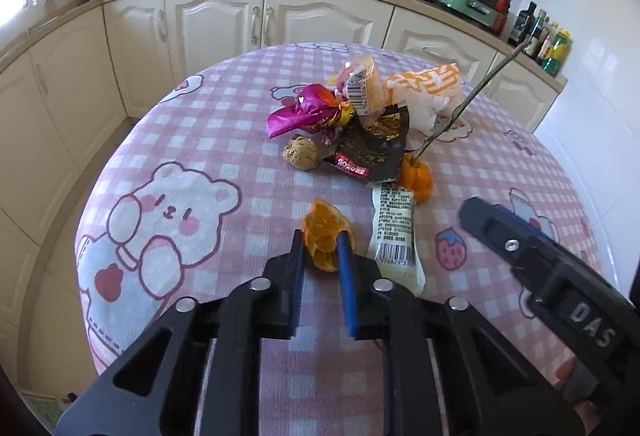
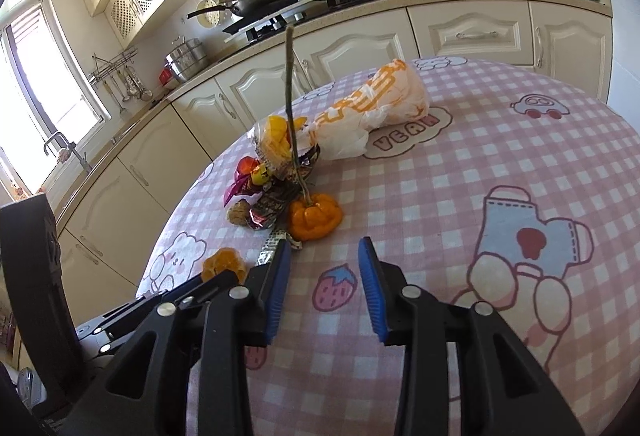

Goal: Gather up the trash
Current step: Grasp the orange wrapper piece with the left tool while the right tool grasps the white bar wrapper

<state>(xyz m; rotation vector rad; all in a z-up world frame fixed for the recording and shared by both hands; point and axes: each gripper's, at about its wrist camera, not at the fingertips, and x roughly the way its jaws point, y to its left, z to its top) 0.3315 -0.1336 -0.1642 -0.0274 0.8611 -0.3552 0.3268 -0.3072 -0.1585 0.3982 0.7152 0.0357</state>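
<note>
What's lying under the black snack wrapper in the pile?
The black snack wrapper overlaps the checked tablecloth, its edge beside the walnut and small orange pumpkin. Anything beneath its middle is covered.

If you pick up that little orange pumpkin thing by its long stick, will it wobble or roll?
The pumpkin-shaped fruit would probably dangle and swing, since its stalk is long and thin. Pushed, its lumpy, flattish shape likely stops it rolling far. It looks light.

Left wrist view looks steeply down, close above the pink checked tablecloth, facing the cream kitchen cabinets. Right wrist view sits alongside, angled likewise. Both share the crumpled wrapper heap and cabinets.
</note>
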